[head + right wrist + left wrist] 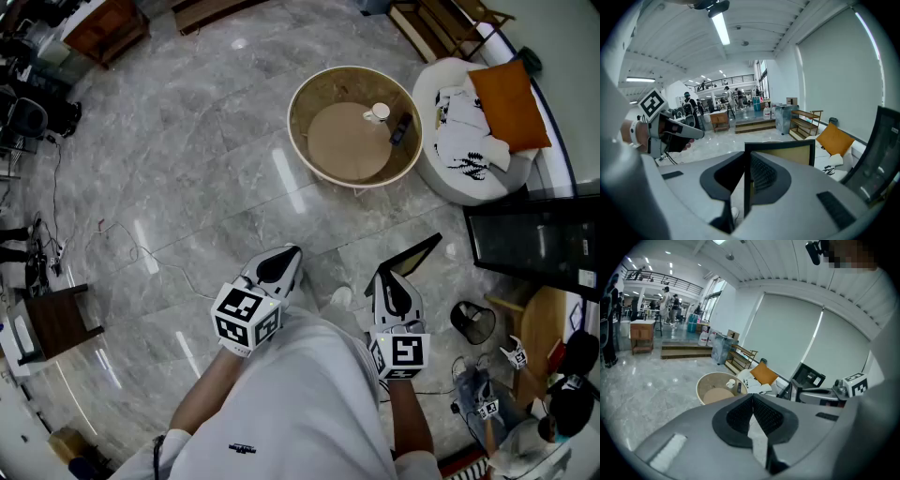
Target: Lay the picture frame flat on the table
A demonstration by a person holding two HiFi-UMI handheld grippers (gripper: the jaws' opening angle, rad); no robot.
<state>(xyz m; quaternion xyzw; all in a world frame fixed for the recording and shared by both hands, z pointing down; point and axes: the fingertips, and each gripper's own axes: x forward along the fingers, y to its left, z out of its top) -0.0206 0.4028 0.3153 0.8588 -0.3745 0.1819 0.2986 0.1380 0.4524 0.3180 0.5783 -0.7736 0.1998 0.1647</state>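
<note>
A: right gripper [392,287]?
B: Clamped on the edge of the picture frame [413,255], held up over the floor [187,178], well apart from the round bench [293,111].
A: left gripper [281,266]?
B: Jaws together, nothing between them.

The round desk [298,129] with its high light-brown rim stands on the grey marble floor [187,141]. On its tan top stands a white cup [378,112] and near it lies a small dark thing [400,128]; what it is I cannot tell. A white armchair [469,187] stands just beside the desk. On the floor a thin cable [131,246] lies at the left, a dark wooden stool [58,323] stands near the left edge, and a black wire basket [472,322] at the right.
</note>
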